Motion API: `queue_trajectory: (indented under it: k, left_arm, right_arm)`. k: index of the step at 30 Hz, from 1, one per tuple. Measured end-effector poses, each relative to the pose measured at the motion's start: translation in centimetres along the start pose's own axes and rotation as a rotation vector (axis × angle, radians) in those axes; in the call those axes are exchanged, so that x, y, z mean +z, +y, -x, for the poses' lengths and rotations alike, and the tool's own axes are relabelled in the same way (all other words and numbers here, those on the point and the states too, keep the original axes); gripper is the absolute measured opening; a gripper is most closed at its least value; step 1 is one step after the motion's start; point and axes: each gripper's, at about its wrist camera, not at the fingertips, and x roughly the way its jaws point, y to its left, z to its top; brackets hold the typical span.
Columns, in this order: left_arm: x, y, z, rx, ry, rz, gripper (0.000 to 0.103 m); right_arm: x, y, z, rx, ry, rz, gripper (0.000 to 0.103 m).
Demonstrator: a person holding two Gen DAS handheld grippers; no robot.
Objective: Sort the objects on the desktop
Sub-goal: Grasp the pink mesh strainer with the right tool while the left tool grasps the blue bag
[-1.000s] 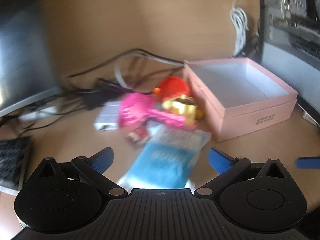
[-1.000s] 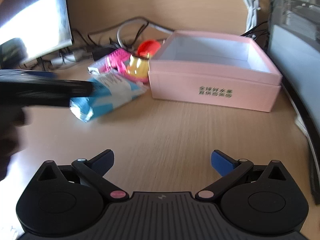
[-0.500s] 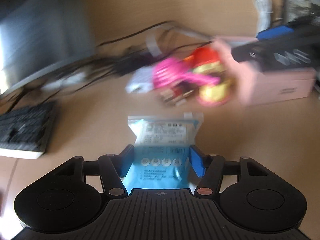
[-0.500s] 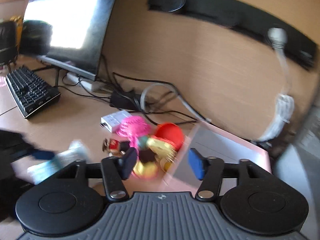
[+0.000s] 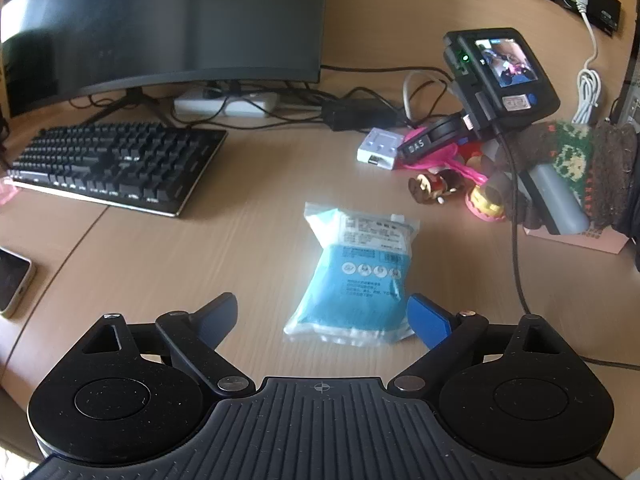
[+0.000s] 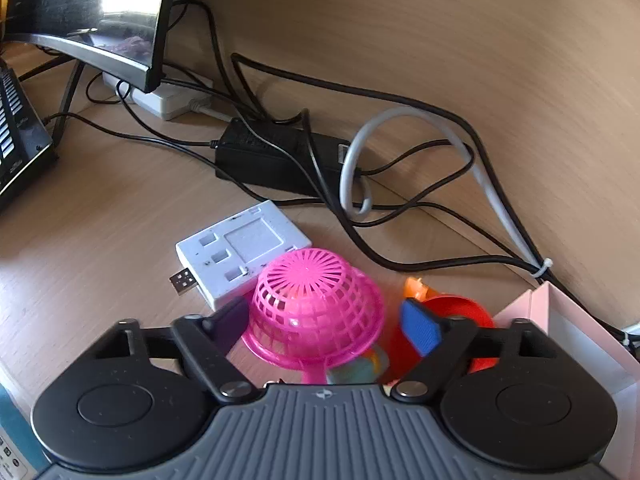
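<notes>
A blue and white packet (image 5: 356, 268) lies flat on the desk. My left gripper (image 5: 322, 320) is open above its near end, a finger on either side, not touching. My right gripper (image 6: 324, 322) is open around a pink mesh toy (image 6: 316, 304), fingers on either side and apart from it. A white USB hub (image 6: 240, 248) lies just behind the pink toy, a red toy (image 6: 456, 312) to its right. In the left wrist view the right gripper's body (image 5: 500, 80) hangs over a cluster of small toy figures (image 5: 436, 188). The pink box (image 6: 568, 328) stands at the right.
A black keyboard (image 5: 116, 164) and a monitor (image 5: 160, 24) stand at the left. A phone (image 5: 10, 280) lies at the left edge. A black power brick (image 6: 276, 156) and several tangled cables (image 6: 420, 200) run along the back wall. A white power strip (image 6: 164, 96) sits under the monitor.
My left gripper drew the packet away from the toy cluster, set it on the desk and opened. My right gripper moved in over the toys and now straddles the pink mesh toy.
</notes>
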Motion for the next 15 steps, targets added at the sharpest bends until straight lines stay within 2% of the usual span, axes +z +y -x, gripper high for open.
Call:
queue_trajectory:
  k: [2, 5, 9, 12, 13, 14, 15]
  left_arm:
    - [0.3, -0.1, -0.9, 0.003, 0.009, -0.008, 0.096]
    - [1.1, -0.7, -2.4, -0.01, 0.025, -0.035, 0.096]
    - [2.3, -2.5, -5.4, -0.024, 0.062, -0.099, 0.097]
    - [2.6, -3.9, -7.8, 0.001, 0.113, -0.151, 0.096]
    - [2.5, -4.2, -8.2, 0.004, 0.121, -0.168, 0.09]
    - [2.4, -4.4, -8.5, 0.006, 0.127, -0.185, 0.079]
    - [2.2, -4.5, -8.4, -0.002, 0.12, -0.197, 0.074]
  right_arm:
    - [-0.2, -0.2, 1.0, 0.0, -0.028, -0.012, 0.072]
    - [-0.5, -1.0, 4.6, 0.017, -0.103, -0.047, 0.072]
    - [-2.2, -3.0, 12.3, 0.074, -0.2, -0.132, 0.072]
    - [-4.9, -4.7, 18.6, 0.114, -0.223, -0.179, 0.072]
    - [-5.9, -5.2, 20.1, 0.125, -0.214, -0.185, 0.072]
    - [-7.0, -5.5, 21.4, 0.136, -0.201, -0.19, 0.072]
    - [-8.2, -5.9, 22.5, 0.145, -0.182, -0.195, 0.072]
